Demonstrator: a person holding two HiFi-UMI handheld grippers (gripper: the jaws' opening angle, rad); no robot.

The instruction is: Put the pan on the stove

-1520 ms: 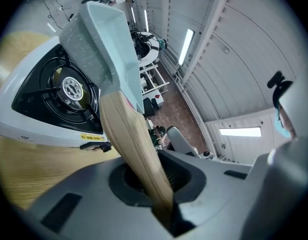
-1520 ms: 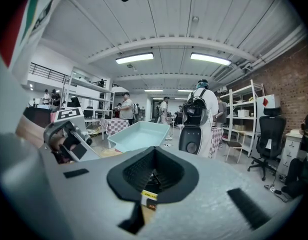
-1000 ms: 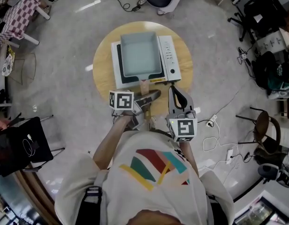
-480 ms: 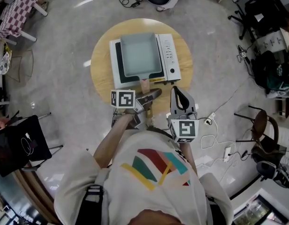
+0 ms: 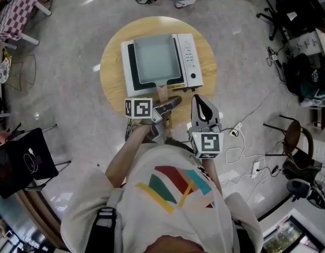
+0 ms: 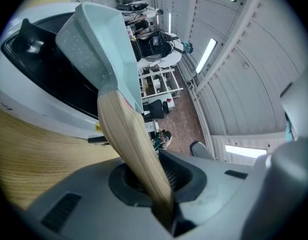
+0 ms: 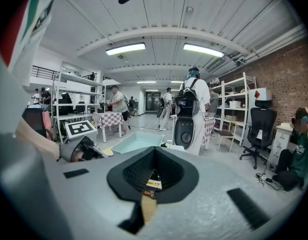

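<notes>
A pale teal square pan (image 5: 154,59) with a wooden handle (image 5: 162,93) rests on the black glass of a white stove (image 5: 190,62), which stands on a round wooden table (image 5: 112,83). My left gripper (image 5: 170,103) is at the table's near edge, shut on the end of that handle. In the left gripper view the handle (image 6: 136,149) runs up from between the jaws to the pan (image 6: 94,44). My right gripper (image 5: 202,103) hovers just right of the handle, shut with nothing in it. The right gripper view has the right gripper (image 7: 153,176) pointing towards the pan (image 7: 136,143).
The stove's button panel (image 5: 188,54) is on its right side. Around the table on the grey floor are a black bag (image 5: 22,159) at the left, cables and a power strip (image 5: 236,138) at the right, office chairs (image 5: 297,141) and a checkered table (image 5: 17,12).
Only the head view has drifted slightly. The pan, the stove and both grippers keep their places.
</notes>
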